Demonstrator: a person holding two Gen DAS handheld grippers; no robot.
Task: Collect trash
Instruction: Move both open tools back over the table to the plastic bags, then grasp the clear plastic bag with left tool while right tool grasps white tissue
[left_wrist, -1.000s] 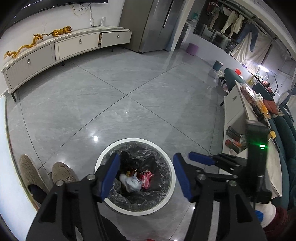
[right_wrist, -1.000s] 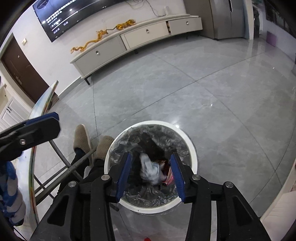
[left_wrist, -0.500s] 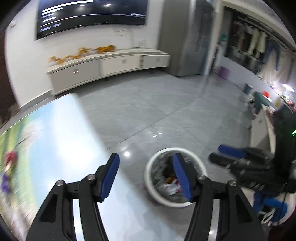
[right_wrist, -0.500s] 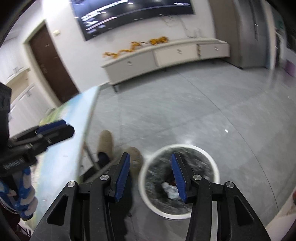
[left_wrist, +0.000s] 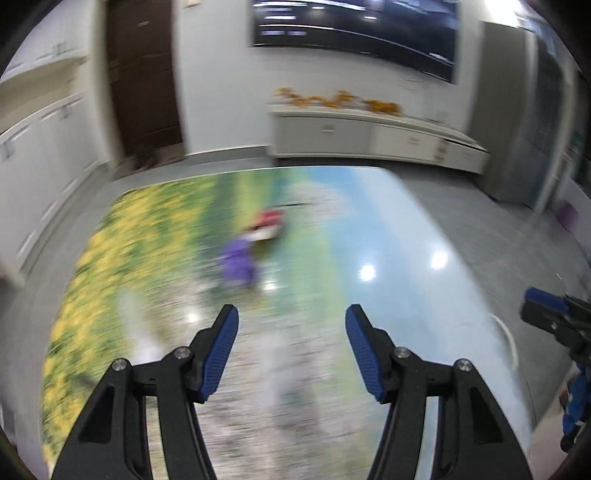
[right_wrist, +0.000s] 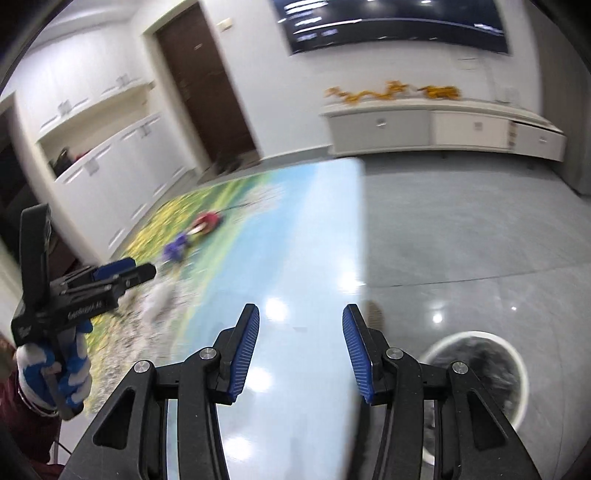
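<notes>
Both tools empty: left tool (left_wrist: 291, 343) and right tool (right_wrist: 300, 343) spread wide over the glossy landscape-print desk (left_wrist: 399, 236). Step looks like seeking trash. Blurry red-and-purple items (left_wrist: 255, 240) mid-desk (unidentifiable); white-rimmed, black-lined bin (right_wrist: 480, 369) on floor beside desk. Next: reach, pinch.

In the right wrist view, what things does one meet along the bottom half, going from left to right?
Left gripper in a blue-and-white gloved hand → table with glossy landscape-print top → right gripper → round white trash bin with black liner on the grey floor.
</notes>
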